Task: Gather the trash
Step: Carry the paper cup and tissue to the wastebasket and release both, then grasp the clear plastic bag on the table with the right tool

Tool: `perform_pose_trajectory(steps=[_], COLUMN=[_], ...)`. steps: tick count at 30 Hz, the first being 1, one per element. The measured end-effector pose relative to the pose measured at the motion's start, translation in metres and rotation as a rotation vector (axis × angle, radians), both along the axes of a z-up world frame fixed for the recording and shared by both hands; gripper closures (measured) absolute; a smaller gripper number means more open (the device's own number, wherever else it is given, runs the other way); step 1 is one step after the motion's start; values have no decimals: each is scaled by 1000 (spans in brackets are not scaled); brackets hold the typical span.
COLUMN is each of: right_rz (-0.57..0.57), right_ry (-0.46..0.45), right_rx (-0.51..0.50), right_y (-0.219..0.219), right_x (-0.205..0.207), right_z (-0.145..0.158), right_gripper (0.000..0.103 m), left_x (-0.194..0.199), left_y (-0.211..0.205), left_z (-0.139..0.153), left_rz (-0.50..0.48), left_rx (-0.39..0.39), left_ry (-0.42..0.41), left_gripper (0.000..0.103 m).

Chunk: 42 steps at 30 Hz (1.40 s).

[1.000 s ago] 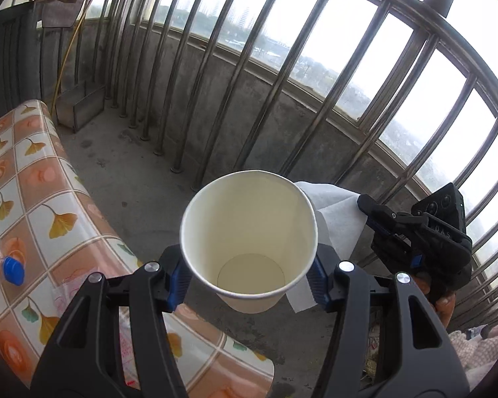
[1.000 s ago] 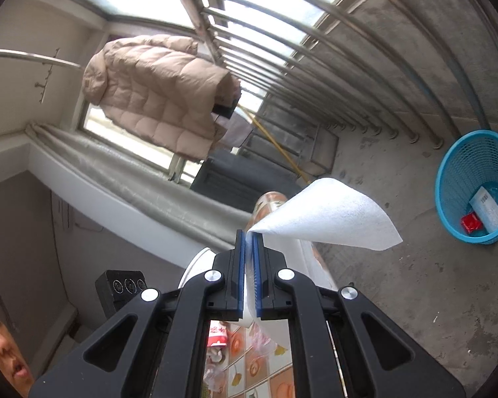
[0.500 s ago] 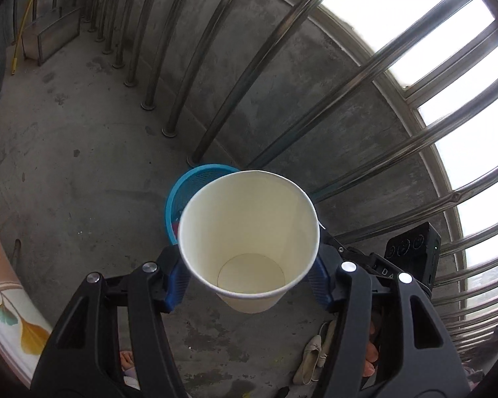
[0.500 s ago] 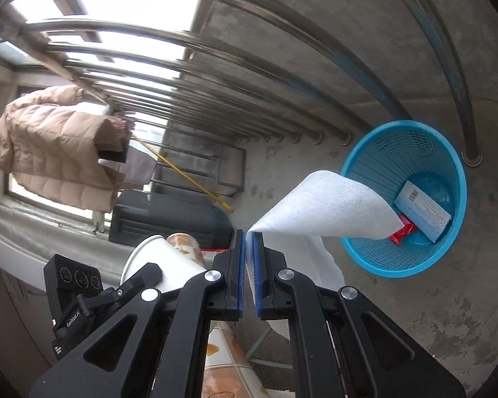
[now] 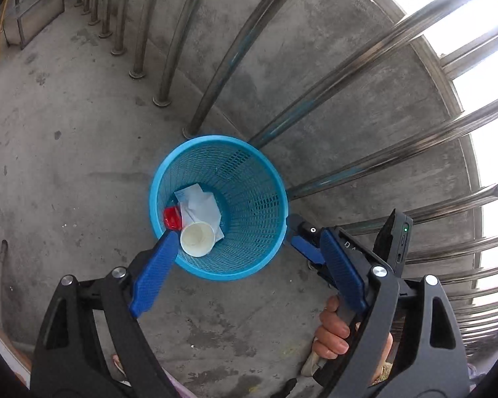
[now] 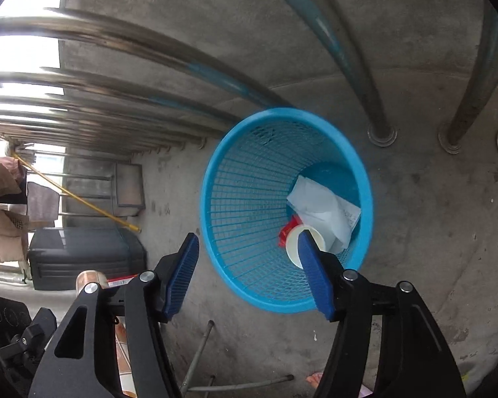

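A blue mesh trash basket (image 5: pixel 265 179) stands on the concrete floor by the railing; it also shows in the right wrist view (image 6: pixel 235 199). Inside lie a white paper cup (image 5: pixel 197 239), white paper tissue (image 5: pixel 201 204) and a red wrapper (image 5: pixel 172 218); the right wrist view shows the cup (image 6: pixel 293 248), the paper (image 6: pixel 322 212) and the wrapper (image 6: pixel 287 230). My left gripper (image 5: pixel 245 248) is open and empty above the basket. My right gripper (image 6: pixel 249 248) is open and empty above the basket rim; it also shows in the left wrist view (image 5: pixel 310 243).
Steel railing bars (image 5: pixel 315 99) and a concrete wall stand right behind the basket. A black suitcase (image 6: pixel 83 255), a yellow broom handle (image 6: pixel 83 202) and hanging clothes (image 6: pixel 3 212) are far left. Thin metal rods (image 6: pixel 199 348) lie on the floor.
Both grippers tilted down over the basket and opened. The paper cup dropped from my left gripper and the white tissue from my right gripper; both now lie in the basket.
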State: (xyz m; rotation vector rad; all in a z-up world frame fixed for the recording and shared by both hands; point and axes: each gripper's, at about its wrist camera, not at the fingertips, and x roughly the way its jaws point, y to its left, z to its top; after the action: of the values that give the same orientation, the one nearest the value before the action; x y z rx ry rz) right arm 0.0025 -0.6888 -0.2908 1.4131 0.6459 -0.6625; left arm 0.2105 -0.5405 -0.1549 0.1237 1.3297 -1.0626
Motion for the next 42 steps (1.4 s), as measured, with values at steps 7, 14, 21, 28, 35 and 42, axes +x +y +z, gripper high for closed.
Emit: perform_pose_trajectory(steps=[7,14,21,28,35,42], right_rz=[-4,127,412,748,911,954], right_ry=[-17,-60,-138,-175,-112,-53], right_rx=[-121,-333,-423,-426,-409,-398], right_y=[27,103,203,300,364,388], right_x=[-9,16,51,86,106,122], right_z=[51,153,223,255,258,241], right_gripper=[40,39,38,34,34,34], left_x=[-12,-25,-44,-80,-123,-160], left_y=[40,125,263,407,515,598], left_z=[62,154,221,238,205,190], left_rz=[19,65,167,244,316,464], left_rx=[-88,-146,-200,-266,-225,-173], left_ry=[-113,-251,-340,-416,-524,-664], left_gripper=[20,20,20,20,20,20])
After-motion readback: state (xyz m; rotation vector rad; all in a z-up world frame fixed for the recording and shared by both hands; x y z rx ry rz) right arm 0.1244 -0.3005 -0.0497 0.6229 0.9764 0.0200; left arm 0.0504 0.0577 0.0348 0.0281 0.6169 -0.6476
